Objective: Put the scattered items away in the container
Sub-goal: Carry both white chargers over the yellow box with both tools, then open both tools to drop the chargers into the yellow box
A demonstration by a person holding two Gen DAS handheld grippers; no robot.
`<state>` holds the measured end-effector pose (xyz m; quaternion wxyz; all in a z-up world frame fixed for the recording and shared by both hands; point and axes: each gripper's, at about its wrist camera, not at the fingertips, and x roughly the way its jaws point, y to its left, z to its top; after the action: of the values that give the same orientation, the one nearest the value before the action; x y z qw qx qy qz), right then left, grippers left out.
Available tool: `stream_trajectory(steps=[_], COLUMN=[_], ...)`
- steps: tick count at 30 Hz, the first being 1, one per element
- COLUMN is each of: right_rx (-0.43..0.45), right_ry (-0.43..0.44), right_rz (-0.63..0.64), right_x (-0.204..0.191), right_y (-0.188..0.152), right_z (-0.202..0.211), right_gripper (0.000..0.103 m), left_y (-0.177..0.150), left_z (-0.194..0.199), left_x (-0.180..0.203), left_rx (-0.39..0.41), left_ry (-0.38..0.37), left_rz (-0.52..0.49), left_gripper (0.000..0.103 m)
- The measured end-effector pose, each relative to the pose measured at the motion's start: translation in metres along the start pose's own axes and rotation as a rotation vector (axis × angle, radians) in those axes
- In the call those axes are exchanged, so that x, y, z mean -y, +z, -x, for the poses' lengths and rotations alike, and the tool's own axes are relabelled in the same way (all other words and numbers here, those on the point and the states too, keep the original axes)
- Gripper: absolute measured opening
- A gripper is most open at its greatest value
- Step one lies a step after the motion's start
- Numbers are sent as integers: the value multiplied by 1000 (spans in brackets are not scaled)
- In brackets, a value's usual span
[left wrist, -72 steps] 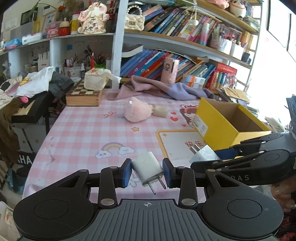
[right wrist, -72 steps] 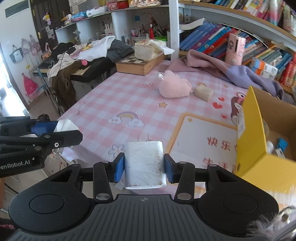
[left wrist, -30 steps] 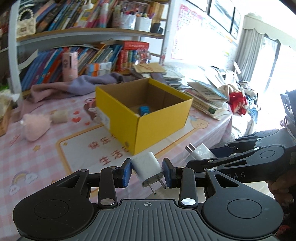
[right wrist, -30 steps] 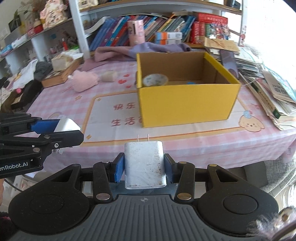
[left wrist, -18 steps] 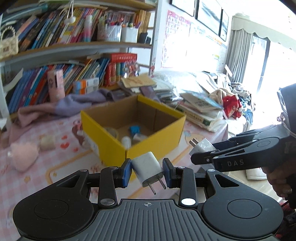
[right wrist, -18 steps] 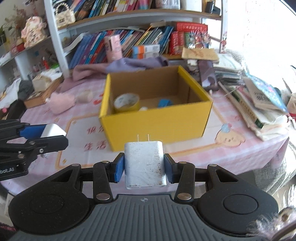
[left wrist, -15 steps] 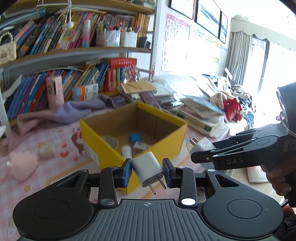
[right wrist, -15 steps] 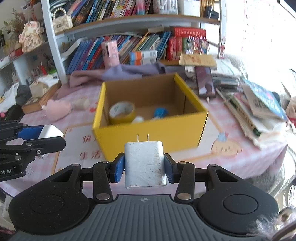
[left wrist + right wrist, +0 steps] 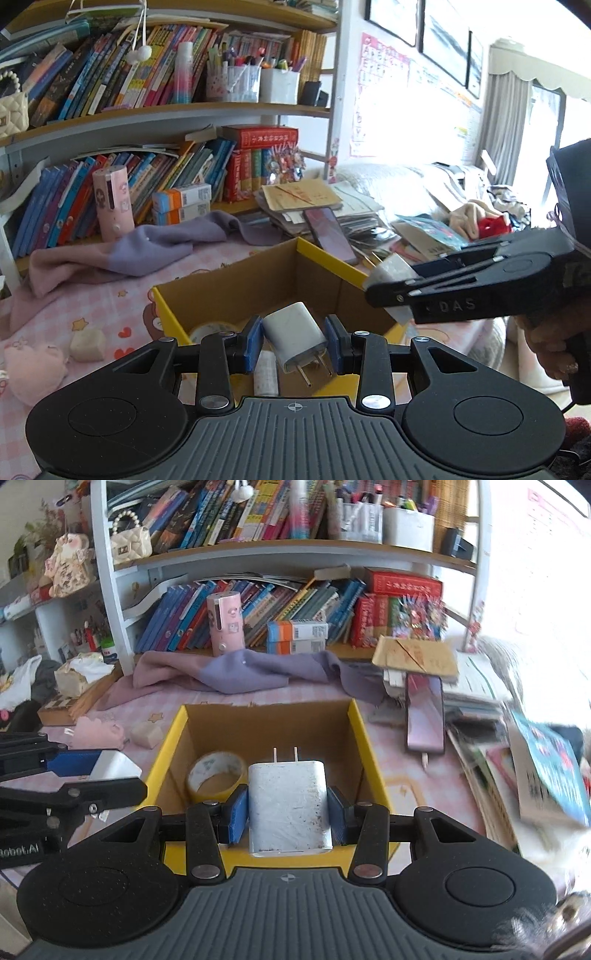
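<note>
left gripper is clamping a small charger, right gripper is clamping a big charger, both hovering over the yellow box sitting on a pink checked tablecloth; bookshelf standing behind.

"DAS" on right claw; "Robot.AI" on left claw.
</note>
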<state>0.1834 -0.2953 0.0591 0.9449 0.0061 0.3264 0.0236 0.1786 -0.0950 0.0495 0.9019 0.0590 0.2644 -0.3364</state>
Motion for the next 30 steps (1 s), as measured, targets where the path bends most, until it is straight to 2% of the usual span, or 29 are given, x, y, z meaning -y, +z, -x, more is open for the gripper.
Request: stream_trajectory(steps=[8,16,25,30], right_rx=[-45,-142,-293,-353], right_ry=[86,148,192,198], right_rz=[70,155,259,221], right_x=[25,13,-6,-4], right_y=[24,40,35,38], right_z=[-62,-138,-211,-227], right_gripper=[42,42,42,42], left_y=[8,-6,-10,-8], left_z=[-55,-106,-133,-138], left_x=[9,22,21,17], left_rx=[-76,-216,-309,-316], left_ry=[49,89,99,72], left_rz=[47,50,106,148], left_gripper=[34,34,34,35])
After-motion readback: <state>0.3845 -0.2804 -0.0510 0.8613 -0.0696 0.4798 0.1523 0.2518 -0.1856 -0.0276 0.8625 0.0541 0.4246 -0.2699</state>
